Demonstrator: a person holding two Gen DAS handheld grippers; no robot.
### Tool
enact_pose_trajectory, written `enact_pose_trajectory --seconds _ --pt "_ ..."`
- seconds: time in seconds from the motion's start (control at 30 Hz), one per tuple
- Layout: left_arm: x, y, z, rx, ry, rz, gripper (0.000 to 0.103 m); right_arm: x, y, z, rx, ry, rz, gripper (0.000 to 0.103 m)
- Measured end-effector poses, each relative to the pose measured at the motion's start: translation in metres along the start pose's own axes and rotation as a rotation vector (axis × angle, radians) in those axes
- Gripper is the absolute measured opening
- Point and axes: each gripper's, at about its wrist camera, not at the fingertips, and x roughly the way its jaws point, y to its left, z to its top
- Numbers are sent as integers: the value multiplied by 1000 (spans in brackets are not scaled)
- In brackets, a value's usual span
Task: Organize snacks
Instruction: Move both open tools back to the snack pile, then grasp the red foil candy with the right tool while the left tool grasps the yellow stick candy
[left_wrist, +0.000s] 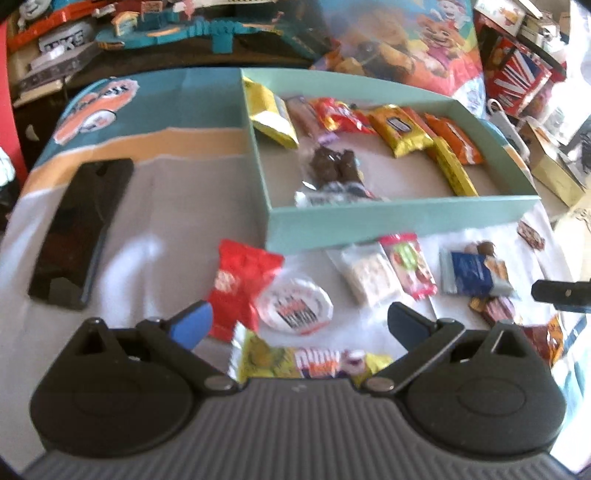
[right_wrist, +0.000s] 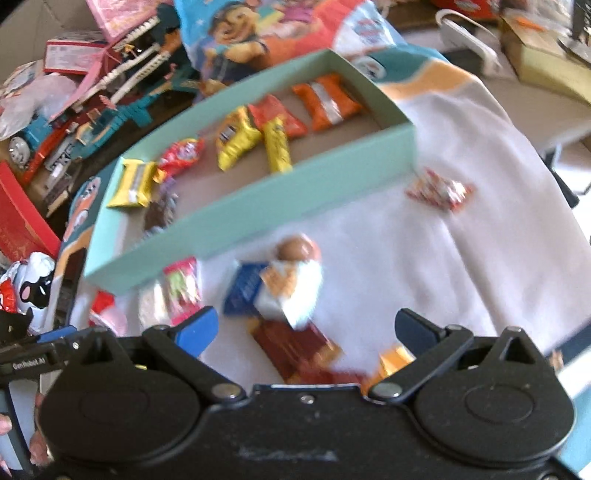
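Snacks partly sorted into the box

Several packets already lie in the mint box (left_wrist: 399, 221) ahead of the left claw (left_wrist: 300, 325); others remain scattered on the cloth-covered desk (left_wrist: 166, 229), a red packet (left_wrist: 240, 284) just beyond it. Both the left and right claw (right_wrist: 306, 330) are spread wide, holding nothing. Toys clutter the room behind.

I see a flat black rectangular case (left_wrist: 79, 232) lying on the printed white, teal and orange cloth (left_wrist: 177, 122); behind, a teal plastic toy track set (left_wrist: 218, 31), a cartoon-printed bag (left_wrist: 410, 44), and a red Union Jack box (left_wrist: 521, 79).
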Motion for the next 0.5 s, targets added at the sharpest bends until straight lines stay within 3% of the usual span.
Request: enact_pose_trajectory --seconds 0.3,0.5 --pt "-3 -19 -40 163 76 -71 79 -18 -22 -48 52 8 -38 103" --pt "-14 -26 -61 232 112 -111 78 -34 -21 -63 53 -51 -72 98"
